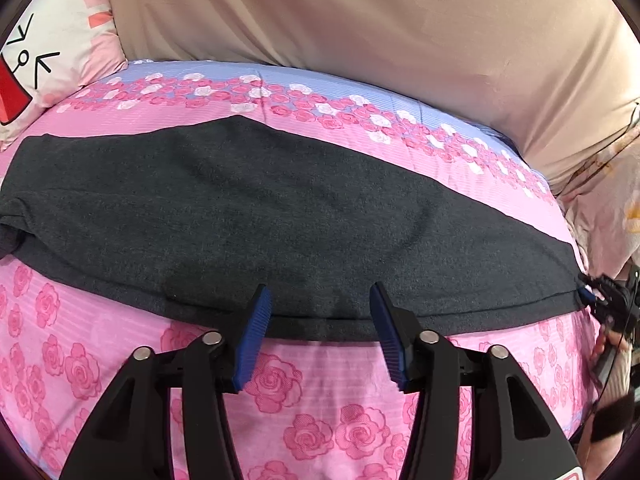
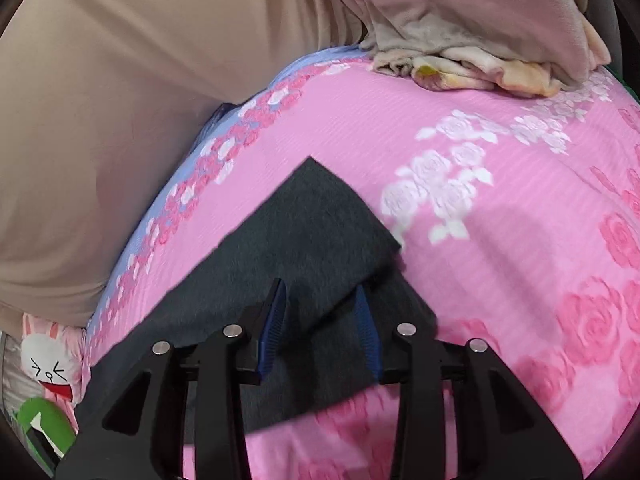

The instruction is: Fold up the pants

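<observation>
- The dark grey pants (image 1: 256, 208) lie flat across the pink rose bedsheet (image 1: 320, 400), already doubled into one long band. The waist end runs off to the left and the leg end (image 2: 320, 216) lies to the right. The step in hand looks like the cross fold, so judge the band as a whole before you lift anything.
- Your left gripper (image 1: 320, 328) stands open, its blue pads straddling the near hem at about mid-length and pressing nothing. Lower it onto that hem and pinch every layer together, or the lower layer will likely stay behind.
- Your right gripper (image 2: 320, 320) sits over the near corner of the leg end with a slack flap of cloth between its jaws. They look partly parted, and whether the pads bite cannot be told, so confirm the hold first.
- Lift both hands together and carry the leg end level towards the waist.
- Keep clear of the heaped blankets (image 2: 480, 40) beyond.
</observation>
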`<state>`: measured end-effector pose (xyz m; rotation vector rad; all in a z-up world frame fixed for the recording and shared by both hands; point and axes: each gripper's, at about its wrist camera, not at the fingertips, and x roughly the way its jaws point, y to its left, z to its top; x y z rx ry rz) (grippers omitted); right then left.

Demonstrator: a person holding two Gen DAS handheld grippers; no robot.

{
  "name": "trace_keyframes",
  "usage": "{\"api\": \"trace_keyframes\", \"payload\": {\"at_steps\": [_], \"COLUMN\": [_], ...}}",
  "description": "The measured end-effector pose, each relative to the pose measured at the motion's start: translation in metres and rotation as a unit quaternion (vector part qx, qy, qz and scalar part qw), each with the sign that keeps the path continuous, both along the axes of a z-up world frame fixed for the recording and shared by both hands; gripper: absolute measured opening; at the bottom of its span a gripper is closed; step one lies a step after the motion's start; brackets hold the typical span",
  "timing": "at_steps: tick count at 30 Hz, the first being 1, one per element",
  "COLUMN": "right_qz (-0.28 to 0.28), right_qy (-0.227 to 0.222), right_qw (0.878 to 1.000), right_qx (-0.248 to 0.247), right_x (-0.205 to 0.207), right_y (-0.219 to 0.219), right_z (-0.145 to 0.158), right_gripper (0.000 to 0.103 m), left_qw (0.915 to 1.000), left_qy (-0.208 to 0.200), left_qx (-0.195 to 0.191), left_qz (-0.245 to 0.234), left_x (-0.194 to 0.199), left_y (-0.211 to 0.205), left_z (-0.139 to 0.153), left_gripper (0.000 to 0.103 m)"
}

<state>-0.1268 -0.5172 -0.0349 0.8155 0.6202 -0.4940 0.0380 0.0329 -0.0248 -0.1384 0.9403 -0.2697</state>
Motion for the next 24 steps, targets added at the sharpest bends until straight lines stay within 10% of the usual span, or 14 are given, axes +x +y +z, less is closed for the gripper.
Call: {"api": "trace_keyframes", "payload": {"at_steps": [1, 7, 11, 24], "right_qz": [0.003, 0.007, -0.001, 0.013], "right_qy": [-0.007, -0.064, 0.024, 0.028], "right_qw": [1.000, 0.996, 0.998, 0.992], "right_qx": [0.001, -0.065, -0.052, -0.123], "right_x": [0.002, -0.040, -0.035, -0.052], "right_y": [0.001, 0.033, 0.018, 0.087], "right_z": [0.005, 0.070, 0.026, 0.034], "right_gripper": [0.002, 0.002, 0.003, 0.038], "left_qw": [1.0000, 0.9995, 0.9974, 0.9679], "left_qy": [0.001, 0.007, 0.037, 0.103], "left_qx": [0.000, -0.014, -0.050, -0.223], "left_qz": [0.001, 0.027, 0.037, 0.055], "left_x": [0.000, 0.003, 0.014, 0.030], "left_y": [0.001, 0.034, 0.054, 0.087], "left_z": [0.000, 0.003, -0.010, -0.039], "left_gripper": [0.051, 0.052, 0.052, 0.051]}}
